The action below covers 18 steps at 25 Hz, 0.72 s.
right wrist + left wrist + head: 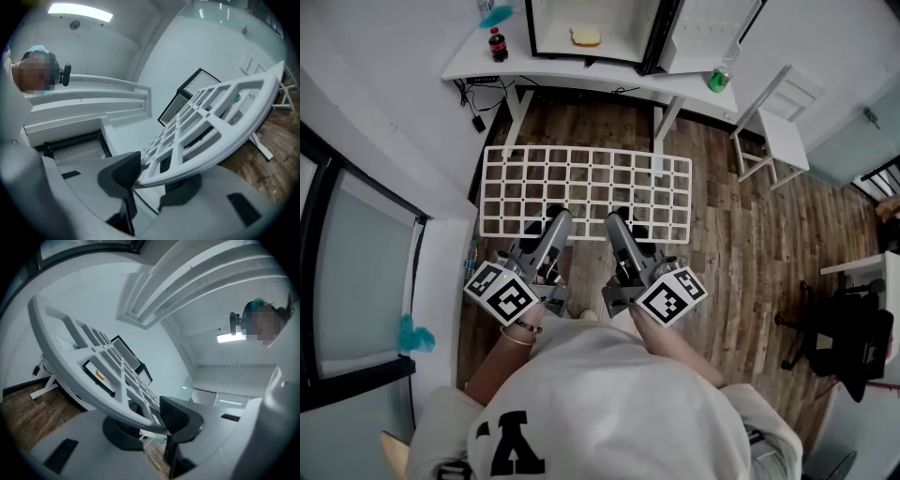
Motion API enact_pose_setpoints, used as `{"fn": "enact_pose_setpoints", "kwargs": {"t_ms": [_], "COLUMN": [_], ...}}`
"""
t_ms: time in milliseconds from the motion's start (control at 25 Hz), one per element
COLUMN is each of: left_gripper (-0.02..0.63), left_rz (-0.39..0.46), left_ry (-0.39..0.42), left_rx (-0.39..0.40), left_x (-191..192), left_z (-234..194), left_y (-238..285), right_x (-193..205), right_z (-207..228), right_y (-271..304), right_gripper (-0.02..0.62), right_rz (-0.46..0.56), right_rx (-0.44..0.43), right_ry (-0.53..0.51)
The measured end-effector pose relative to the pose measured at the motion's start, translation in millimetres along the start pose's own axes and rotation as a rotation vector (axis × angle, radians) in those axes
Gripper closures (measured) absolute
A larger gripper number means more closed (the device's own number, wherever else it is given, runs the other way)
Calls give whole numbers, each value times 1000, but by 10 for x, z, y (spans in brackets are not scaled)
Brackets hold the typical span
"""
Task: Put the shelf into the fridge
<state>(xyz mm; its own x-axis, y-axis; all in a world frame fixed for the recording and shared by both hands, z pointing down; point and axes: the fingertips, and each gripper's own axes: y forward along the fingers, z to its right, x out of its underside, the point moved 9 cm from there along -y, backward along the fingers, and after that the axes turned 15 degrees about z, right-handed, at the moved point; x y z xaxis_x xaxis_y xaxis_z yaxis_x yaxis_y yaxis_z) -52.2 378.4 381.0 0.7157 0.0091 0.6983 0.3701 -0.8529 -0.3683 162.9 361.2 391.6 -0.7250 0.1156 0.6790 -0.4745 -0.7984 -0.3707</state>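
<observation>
A white grid shelf [586,190] hangs level in the air above the wooden floor, carried by both grippers at its near edge. My left gripper [551,230] is shut on the shelf's near rim [117,414], left of the middle. To its right, my right gripper [620,232] is shut on the same rim [187,173]. The small fridge [598,28] stands on a white desk ahead with its door [712,28] swung open to the right. Something yellowish lies on the fridge's floor [586,37]. Through the grid, the fridge [119,355] shows in both gripper views [187,96].
The white desk [581,75] carries a cola bottle [498,45] at left and a green bottle [718,79] at right. A white chair [776,127] stands right of the desk. A black office chair [853,337] is at far right. A wall and window run along the left.
</observation>
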Motion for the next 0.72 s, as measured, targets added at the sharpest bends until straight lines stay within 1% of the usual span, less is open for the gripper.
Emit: {"fn": "enact_pose_setpoints", "kwargs": {"t_ms": [240, 360, 520, 720], "left_gripper": [514, 514, 514, 514], "left_rz": [16, 21, 15, 1], "left_ry": [-1, 2, -5, -19], "left_rx": [-2, -17, -33, -32], "left_x": [28, 39, 17, 17], "left_z": [61, 61, -22, -171], "left_y": [5, -6, -6, 125], "right_x": [-60, -42, 26, 57], "right_z": [-5, 13, 28, 123], "right_y": [-24, -23, 31, 161], "right_gripper": [463, 463, 463, 463], "right_rz": [5, 6, -2, -1], "right_rx": [-11, -12, -3, 17], "right_ry": [-12, -8, -4, -9]}}
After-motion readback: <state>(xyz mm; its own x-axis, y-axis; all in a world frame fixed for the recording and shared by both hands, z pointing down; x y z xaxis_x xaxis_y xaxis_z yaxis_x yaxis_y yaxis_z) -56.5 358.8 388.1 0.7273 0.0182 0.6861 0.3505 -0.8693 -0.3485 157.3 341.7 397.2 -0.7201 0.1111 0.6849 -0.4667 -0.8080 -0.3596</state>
